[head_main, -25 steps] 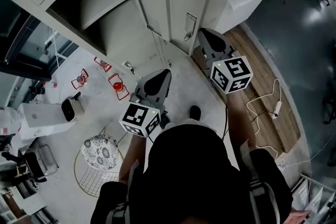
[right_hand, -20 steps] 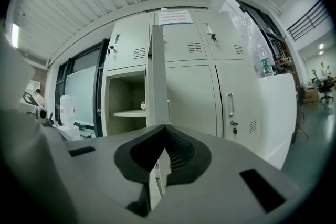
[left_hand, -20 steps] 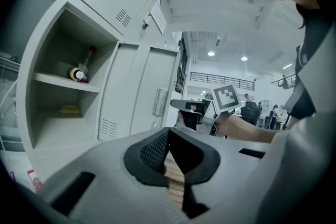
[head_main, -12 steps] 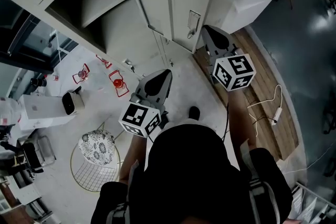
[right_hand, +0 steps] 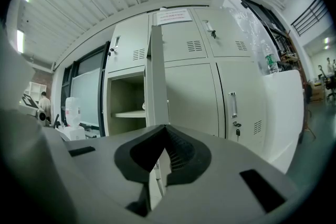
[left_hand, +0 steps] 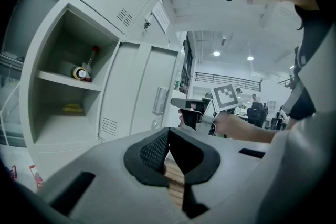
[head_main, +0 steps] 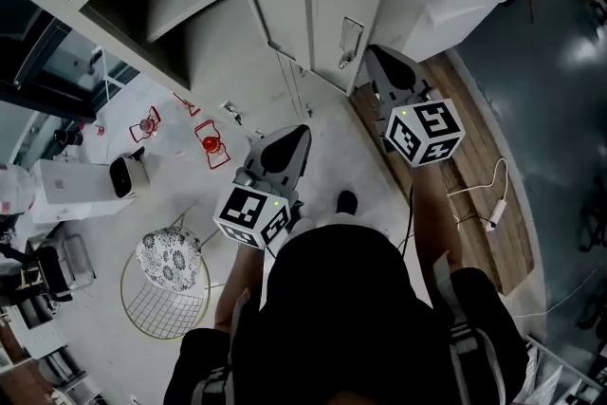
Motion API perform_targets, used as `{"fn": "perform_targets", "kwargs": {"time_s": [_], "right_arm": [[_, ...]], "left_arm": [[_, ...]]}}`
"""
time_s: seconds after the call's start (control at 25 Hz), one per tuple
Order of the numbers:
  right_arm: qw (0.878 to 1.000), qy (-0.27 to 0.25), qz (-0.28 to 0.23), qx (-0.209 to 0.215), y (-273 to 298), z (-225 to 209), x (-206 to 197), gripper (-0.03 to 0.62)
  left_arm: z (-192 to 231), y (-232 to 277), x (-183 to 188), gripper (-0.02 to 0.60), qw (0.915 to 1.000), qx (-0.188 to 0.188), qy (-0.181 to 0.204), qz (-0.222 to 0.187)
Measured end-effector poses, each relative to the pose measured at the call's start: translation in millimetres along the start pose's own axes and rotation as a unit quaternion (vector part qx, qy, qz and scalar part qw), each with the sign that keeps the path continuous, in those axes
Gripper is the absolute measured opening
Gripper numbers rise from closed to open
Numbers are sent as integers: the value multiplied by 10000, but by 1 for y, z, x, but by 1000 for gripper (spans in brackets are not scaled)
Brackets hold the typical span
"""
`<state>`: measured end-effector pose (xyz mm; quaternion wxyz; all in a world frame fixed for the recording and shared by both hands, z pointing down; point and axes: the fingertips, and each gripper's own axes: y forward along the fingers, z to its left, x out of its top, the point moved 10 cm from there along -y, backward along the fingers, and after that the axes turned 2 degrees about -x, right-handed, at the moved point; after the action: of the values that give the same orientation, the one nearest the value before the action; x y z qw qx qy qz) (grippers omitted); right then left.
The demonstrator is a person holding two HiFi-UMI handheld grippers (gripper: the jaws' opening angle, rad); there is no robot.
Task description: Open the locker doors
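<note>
Right gripper [right_hand: 167, 127] low centre, grey with black ribbed fingers [right_hand: 181, 152] pressed together at the tips, nothing between them. Open beige metal locker door [right_hand: 156, 76] stands edge-on straight beyond the fingertips; contact can't be told. Left of the fingers is an open locker compartment [right_hand: 126, 93] with one beige shelf [right_hand: 128, 113] inside. Right of the fingers are closed beige locker doors [right_hand: 191, 94]; the far-right one has a vertical metal pull handle [right_hand: 232, 104]. Above the fingers are upper vented doors and a white paper notice [right_hand: 173, 16]. Clear plastic bottle [right_hand: 269, 64] far right, up high.
</note>
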<state>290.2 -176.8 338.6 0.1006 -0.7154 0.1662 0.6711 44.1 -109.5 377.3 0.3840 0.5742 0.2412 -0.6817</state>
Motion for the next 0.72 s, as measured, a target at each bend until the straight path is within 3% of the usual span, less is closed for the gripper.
{"fn": "perform_targets", "kwargs": {"time_s": [0.72], "right_arm": [[9990,-35,-70,-432,-20,32,5,5]], "left_arm": [[7,-28,2,18,9989,-459,117,44]]}}
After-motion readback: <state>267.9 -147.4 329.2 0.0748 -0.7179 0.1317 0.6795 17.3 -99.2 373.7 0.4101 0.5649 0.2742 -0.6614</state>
